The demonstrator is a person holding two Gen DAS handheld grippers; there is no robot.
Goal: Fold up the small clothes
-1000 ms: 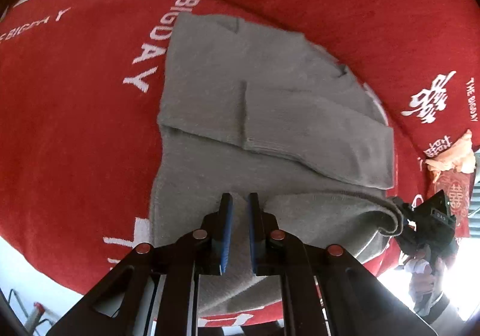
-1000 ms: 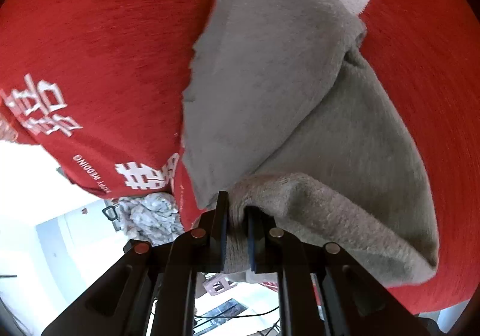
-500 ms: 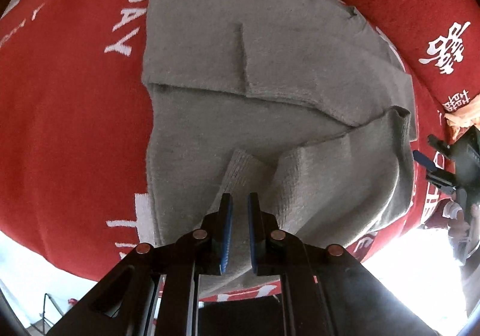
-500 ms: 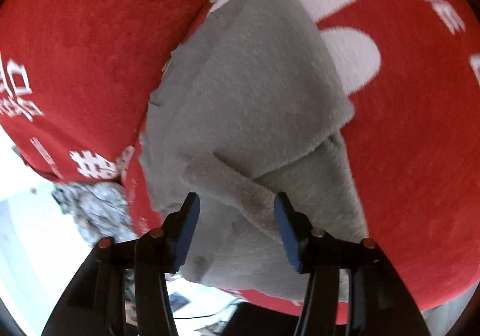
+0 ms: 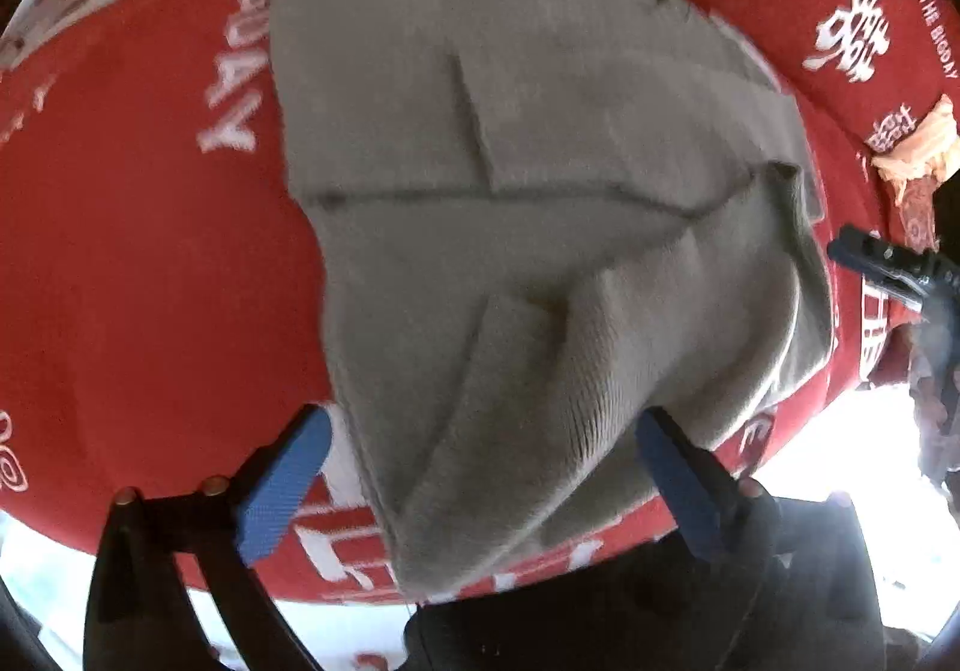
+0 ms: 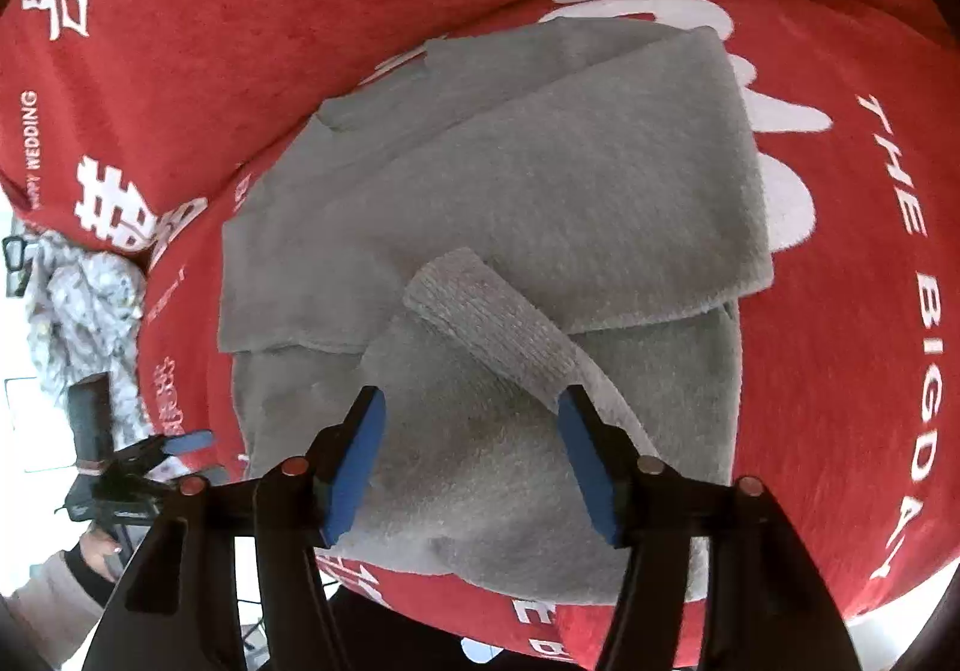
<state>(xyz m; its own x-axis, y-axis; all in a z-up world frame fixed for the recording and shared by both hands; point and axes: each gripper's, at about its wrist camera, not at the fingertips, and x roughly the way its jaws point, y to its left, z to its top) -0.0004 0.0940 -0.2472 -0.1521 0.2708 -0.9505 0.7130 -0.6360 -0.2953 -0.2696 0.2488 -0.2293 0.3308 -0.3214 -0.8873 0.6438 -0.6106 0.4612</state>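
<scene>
Sweater (image 5: 540,179) mostly folded on red cloth (image 5: 150,281); near flap lumpy, needs flattening. Left gripper (image 5: 480,467) and right gripper (image 6: 474,455) just opened, both released, holding nothing.

Daylit fisheye views, slight blur

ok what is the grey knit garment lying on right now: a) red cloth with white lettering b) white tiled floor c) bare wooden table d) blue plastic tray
a: the grey knit garment lies spread on a red cloth with white lettering, which shows around it in both wrist views.
</scene>
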